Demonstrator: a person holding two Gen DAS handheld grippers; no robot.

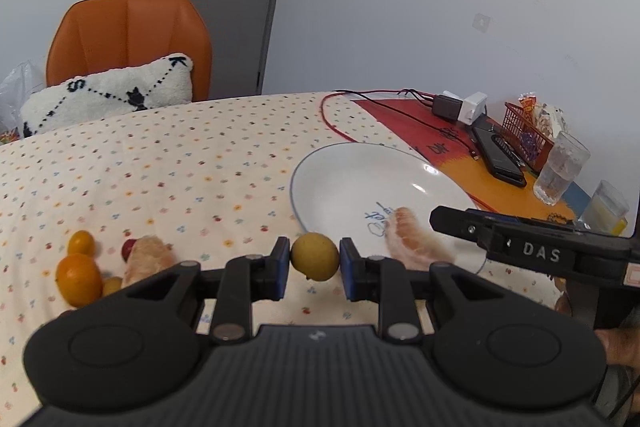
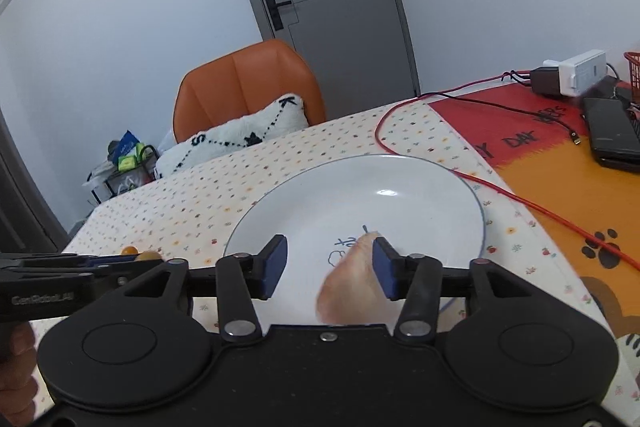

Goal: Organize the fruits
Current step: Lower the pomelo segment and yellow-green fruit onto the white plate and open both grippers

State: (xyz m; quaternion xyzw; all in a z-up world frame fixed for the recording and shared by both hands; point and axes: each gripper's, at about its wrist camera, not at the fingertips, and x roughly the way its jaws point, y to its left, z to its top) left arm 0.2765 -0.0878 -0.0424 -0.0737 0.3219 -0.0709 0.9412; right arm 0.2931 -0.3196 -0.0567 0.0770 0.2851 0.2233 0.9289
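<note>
Lemon (image 1: 314, 256) only in left view

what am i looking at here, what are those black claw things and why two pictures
Each black claw is a hand-held gripper; a person holds one in each hand, and a camera on each looks forward along its fingers. That gives two pictures: the left gripper's view and the right one's.

The left gripper has a yellow-green round fruit between its blue pads. The right gripper is open over a white plate, with a peeled pinkish fruit segment beside one finger; whether they touch is unclear.

More fruit lies on the dotted tablecloth: small oranges and another peeled piece. The job is sorting the fruit.
</note>
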